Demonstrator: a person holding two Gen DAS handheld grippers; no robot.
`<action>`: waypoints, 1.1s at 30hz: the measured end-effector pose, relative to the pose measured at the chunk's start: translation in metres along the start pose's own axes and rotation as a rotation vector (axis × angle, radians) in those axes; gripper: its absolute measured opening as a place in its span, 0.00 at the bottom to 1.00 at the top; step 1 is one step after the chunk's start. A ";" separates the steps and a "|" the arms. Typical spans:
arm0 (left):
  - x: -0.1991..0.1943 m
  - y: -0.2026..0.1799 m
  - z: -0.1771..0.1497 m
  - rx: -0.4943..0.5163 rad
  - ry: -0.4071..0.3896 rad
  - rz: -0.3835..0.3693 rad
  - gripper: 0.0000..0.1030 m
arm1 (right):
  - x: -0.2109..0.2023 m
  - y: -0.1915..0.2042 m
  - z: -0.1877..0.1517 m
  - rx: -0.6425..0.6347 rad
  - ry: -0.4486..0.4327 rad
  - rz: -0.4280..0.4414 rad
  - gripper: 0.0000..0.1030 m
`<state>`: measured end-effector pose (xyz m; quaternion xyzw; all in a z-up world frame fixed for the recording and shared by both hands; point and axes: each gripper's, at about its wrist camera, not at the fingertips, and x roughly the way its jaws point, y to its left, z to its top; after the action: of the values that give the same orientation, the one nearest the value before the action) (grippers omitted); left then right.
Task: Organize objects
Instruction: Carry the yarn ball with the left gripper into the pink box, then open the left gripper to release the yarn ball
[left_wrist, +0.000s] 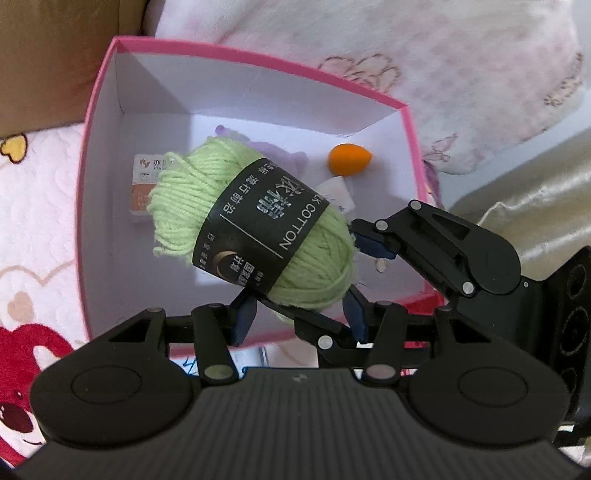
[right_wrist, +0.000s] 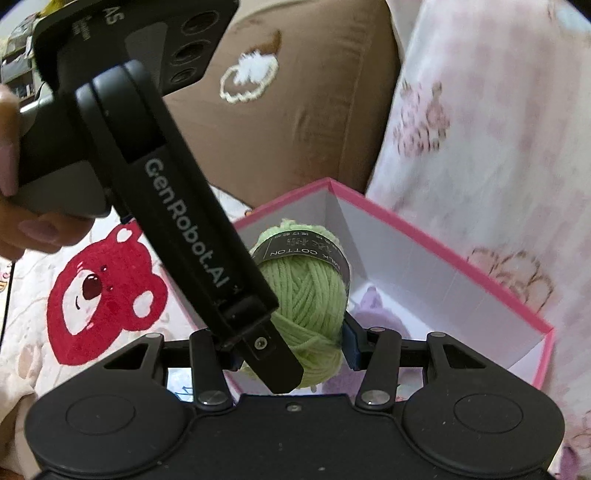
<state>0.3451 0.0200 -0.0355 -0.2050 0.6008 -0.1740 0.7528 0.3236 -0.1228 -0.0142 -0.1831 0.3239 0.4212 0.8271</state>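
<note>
Both the left hand-held gripper (left_wrist: 299, 317) and right hand-held gripper (right_wrist: 291, 347) clamp one pale-green yarn skein with black paper band (left_wrist: 255, 229) over the open pink-rimmed white cardboard box (left_wrist: 110, 74), which contains an orange egg-shaped sponge (left_wrist: 349, 159), a lilac item and small packets.

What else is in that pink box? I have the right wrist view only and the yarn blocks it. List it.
Observer: An orange egg-shaped piece lies on the floor of the pink box, towards the far right wall.
Operator: Go on. Check the left side.
Observer: A small orange-and-white packet lies flat by the left wall, partly hidden behind the green yarn.
Operator: Read me the hidden part of the yarn's label.
Observer: The black label carries a gold crescent near its lower end. The small print beside it is too fine to read.
</note>
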 end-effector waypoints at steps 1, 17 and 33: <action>0.004 0.002 0.002 -0.010 0.008 0.002 0.48 | 0.003 -0.003 -0.002 0.012 0.004 0.007 0.52; -0.027 0.022 -0.016 0.052 -0.108 0.021 0.62 | 0.025 -0.026 -0.015 0.231 0.061 0.244 0.52; -0.011 0.023 -0.012 0.126 -0.228 0.166 0.39 | 0.015 -0.047 -0.027 0.400 0.078 0.168 0.63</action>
<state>0.3311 0.0438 -0.0402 -0.1256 0.5141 -0.1239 0.8394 0.3577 -0.1569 -0.0428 -0.0040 0.4470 0.4085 0.7958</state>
